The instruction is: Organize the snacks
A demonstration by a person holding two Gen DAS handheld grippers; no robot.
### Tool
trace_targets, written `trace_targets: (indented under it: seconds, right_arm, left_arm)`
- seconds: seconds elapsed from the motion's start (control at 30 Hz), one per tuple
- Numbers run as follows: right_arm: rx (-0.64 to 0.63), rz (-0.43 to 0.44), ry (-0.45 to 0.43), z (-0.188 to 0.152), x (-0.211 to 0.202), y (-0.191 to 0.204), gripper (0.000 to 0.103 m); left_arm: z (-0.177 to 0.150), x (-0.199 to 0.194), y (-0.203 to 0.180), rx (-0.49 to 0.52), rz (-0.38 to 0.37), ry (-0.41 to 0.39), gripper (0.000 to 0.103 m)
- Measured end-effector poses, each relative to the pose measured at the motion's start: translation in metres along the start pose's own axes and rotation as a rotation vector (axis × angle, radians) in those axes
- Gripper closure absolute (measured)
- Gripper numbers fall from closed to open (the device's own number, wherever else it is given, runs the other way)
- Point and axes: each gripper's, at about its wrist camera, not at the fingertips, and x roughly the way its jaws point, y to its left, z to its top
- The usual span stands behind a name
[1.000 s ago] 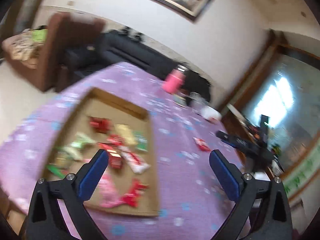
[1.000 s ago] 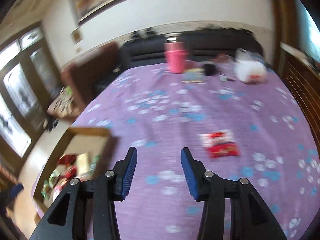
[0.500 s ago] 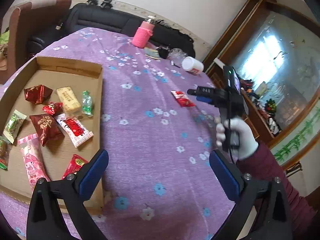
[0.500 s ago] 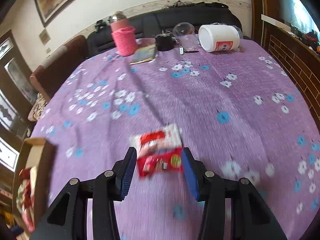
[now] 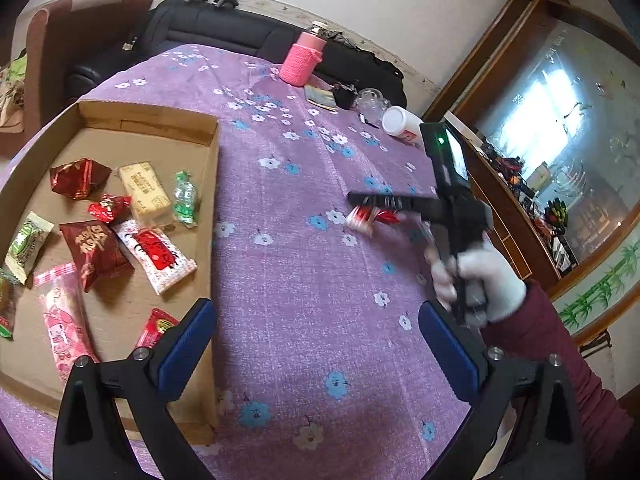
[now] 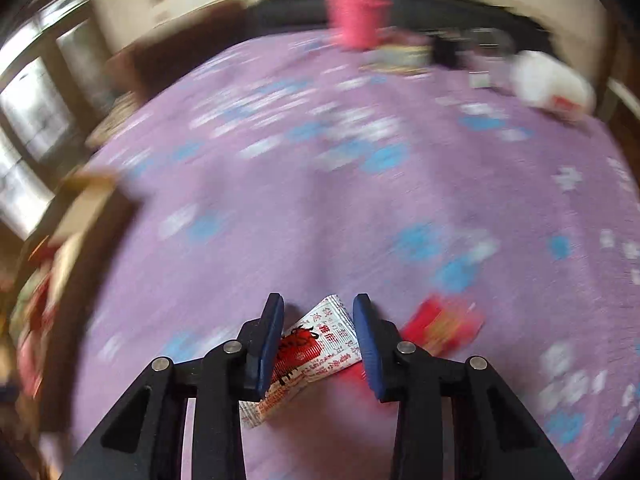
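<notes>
A shallow cardboard tray lies on the left of the purple flowered tablecloth and holds several wrapped snacks, among them a white-and-red packet. My left gripper is open and empty, hovering over the cloth beside the tray's right wall. My right gripper has its blue pads around a white-and-red snack packet, lifted off the cloth. A second red packet lies on the cloth just to its right. In the left wrist view the right gripper holds the packet mid-table.
A pink sleeved bottle, a small dark object, a glass jar and a tipped white tub stand at the far side of the table. A dark sofa lies beyond. A wooden cabinet borders the right.
My right gripper has closed in on the white-and-red packet and lifted it off the cloth, swinging left; its view is blurred. The left gripper stayed open and shifted slightly.
</notes>
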Motion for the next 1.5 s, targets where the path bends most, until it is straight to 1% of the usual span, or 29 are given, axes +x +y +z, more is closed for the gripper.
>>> trace_targets:
  seconds: [0.03,0.07,0.1,0.13,0.17,0.2,0.23,0.3,0.4,0.47,0.53,0.57,0.6,0.67,0.7,0.73,0.77,0.8,0.83,0.93,0.97,1.1,1.17,1.27,1.33,1.37,1.43,1.47,1.5]
  right_arm:
    - [-0.032,0.065,0.023,-0.01,-0.005,0.01,0.064]
    - [-0.046,0.104,0.02,-0.018,-0.013,0.016,0.064]
    - [-0.035,0.133,-0.014,-0.025,-0.029,0.016,0.064]
    - [-0.005,0.14,-0.046,-0.029,-0.041,0.011,0.064]
    - [0.043,0.134,-0.078,-0.031,-0.052,0.002,0.062]
    - [0.119,0.099,-0.118,-0.034,-0.064,-0.014,0.056]
    - [0.165,0.064,-0.139,-0.037,-0.071,-0.025,0.053]
    - [0.237,-0.003,-0.15,-0.042,-0.075,-0.048,0.053]
    - [0.32,-0.018,-0.126,-0.045,-0.066,-0.067,0.053]
    - [0.38,0.001,-0.13,-0.043,-0.055,-0.075,0.053]
    - [0.399,-0.009,-0.139,-0.036,-0.047,-0.076,0.053]
    - [0.389,-0.025,-0.142,-0.029,-0.042,-0.072,0.053]
    - [0.366,-0.063,-0.142,-0.023,-0.036,-0.065,0.053]
    - [0.327,-0.111,-0.132,-0.014,-0.029,-0.053,0.053]
    - [0.312,-0.138,-0.114,-0.01,-0.022,-0.049,0.062]
    - [0.304,-0.171,-0.097,-0.01,-0.016,-0.047,0.076]
    - [0.279,-0.219,-0.114,-0.011,-0.015,-0.044,0.078]
    - [0.262,-0.23,-0.112,-0.012,-0.014,-0.042,0.081]
    - [0.253,-0.232,-0.116,-0.015,-0.015,-0.043,0.084]
    - [0.253,-0.22,-0.122,-0.029,-0.03,-0.046,0.084]
    - [0.261,-0.2,-0.124,-0.036,-0.035,-0.048,0.084]
    - [0.291,-0.117,-0.156,-0.065,-0.054,-0.055,0.084]
    - [0.305,-0.084,-0.176,-0.075,-0.061,-0.058,0.084]
    - [0.315,-0.068,-0.2,-0.078,-0.065,-0.059,0.084]
    - [0.323,-0.045,-0.209,-0.078,-0.067,-0.06,0.084]
    - [0.322,-0.039,-0.211,-0.079,-0.067,-0.06,0.084]
    - [0.317,-0.031,-0.21,-0.08,-0.067,-0.058,0.084]
    - [0.314,-0.029,-0.21,-0.08,-0.067,-0.057,0.084]
    - [0.309,-0.031,-0.212,-0.08,-0.067,-0.055,0.084]
  left_arm:
    - [-0.001,0.0,-0.002,0.008,-0.003,0.002,0.002]
    - [-0.001,-0.001,-0.004,0.016,-0.006,0.002,0.002]
    - [-0.002,-0.002,-0.005,0.021,-0.007,0.0,0.002]
    - [-0.003,-0.003,-0.006,0.026,-0.008,-0.002,0.002]
    - [-0.003,-0.003,-0.007,0.032,-0.009,-0.003,0.002]
    - [-0.004,-0.003,-0.008,0.035,-0.011,-0.002,0.002]
    - [-0.004,-0.002,-0.01,0.04,-0.015,0.0,0.002]
    - [-0.006,0.001,-0.014,0.052,-0.022,0.009,0.002]
    - [-0.011,0.009,-0.023,0.078,-0.028,0.03,0.002]
    - [-0.015,0.013,-0.027,0.09,-0.028,0.048,0.002]
    - [-0.017,0.017,-0.03,0.096,-0.024,0.059,0.002]
    - [-0.018,0.018,-0.031,0.099,-0.018,0.062,0.002]
    - [-0.018,0.02,-0.033,0.104,-0.015,0.066,0.002]
    - [-0.019,0.024,-0.037,0.125,0.003,0.072,0.002]
    - [-0.019,0.025,-0.039,0.135,0.014,0.072,0.002]
    - [-0.019,0.028,-0.042,0.156,0.033,0.075,0.002]
    - [-0.019,0.031,-0.045,0.17,0.047,0.078,0.002]
    - [-0.019,0.033,-0.047,0.179,0.056,0.08,0.003]
    - [-0.018,0.036,-0.048,0.187,0.064,0.085,0.003]
    - [-0.012,0.053,-0.053,0.2,0.075,0.106,0.003]
    - [-0.01,0.059,-0.053,0.201,0.078,0.114,0.004]
    - [-0.003,0.086,-0.06,0.215,0.073,0.149,0.02]
    - [0.001,0.105,-0.064,0.239,0.096,0.169,0.025]
    - [0.005,0.127,-0.065,0.252,0.132,0.198,0.028]
    - [0.006,0.134,-0.069,0.287,0.159,0.19,0.03]
    - [0.006,0.138,-0.072,0.305,0.18,0.196,0.033]
    - [0.006,0.14,-0.075,0.33,0.203,0.195,0.046]
    - [0.006,0.14,-0.076,0.335,0.204,0.194,0.063]
    - [0.007,0.14,-0.075,0.336,0.202,0.193,0.076]
